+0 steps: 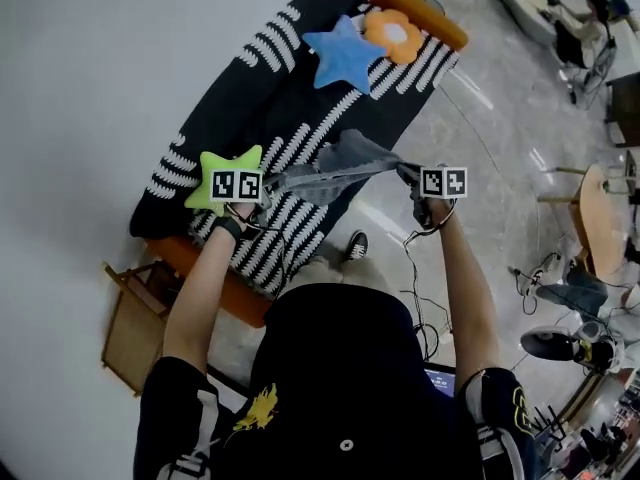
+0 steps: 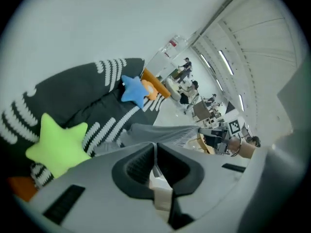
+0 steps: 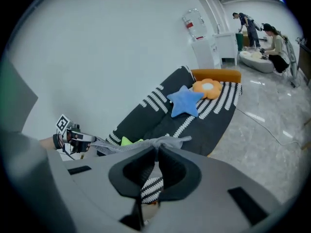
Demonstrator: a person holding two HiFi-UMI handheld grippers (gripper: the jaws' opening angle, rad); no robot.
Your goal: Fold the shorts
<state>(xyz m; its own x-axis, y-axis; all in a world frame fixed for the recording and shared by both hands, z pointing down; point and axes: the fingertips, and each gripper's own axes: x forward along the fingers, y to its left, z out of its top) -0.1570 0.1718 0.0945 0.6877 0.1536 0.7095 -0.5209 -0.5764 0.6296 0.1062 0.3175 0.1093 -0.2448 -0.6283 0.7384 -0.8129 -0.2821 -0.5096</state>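
The grey shorts (image 1: 335, 171) hang stretched in the air between my two grippers, above the black-and-white striped sofa (image 1: 290, 118). My left gripper (image 1: 268, 183) is shut on the shorts' left end. My right gripper (image 1: 408, 174) is shut on their right end. In the left gripper view the shorts (image 2: 165, 134) run from my closed jaws toward the other gripper (image 2: 228, 140). In the right gripper view the cloth (image 3: 146, 143) spans to the left gripper (image 3: 77, 139). The fabric sags slightly in the middle.
On the sofa lie a green star cushion (image 1: 215, 173), a blue star cushion (image 1: 342, 53) and an orange flower cushion (image 1: 393, 34). A wooden rack (image 1: 135, 318) stands at the sofa's near left end. Cables (image 1: 415, 288) trail on the glossy floor.
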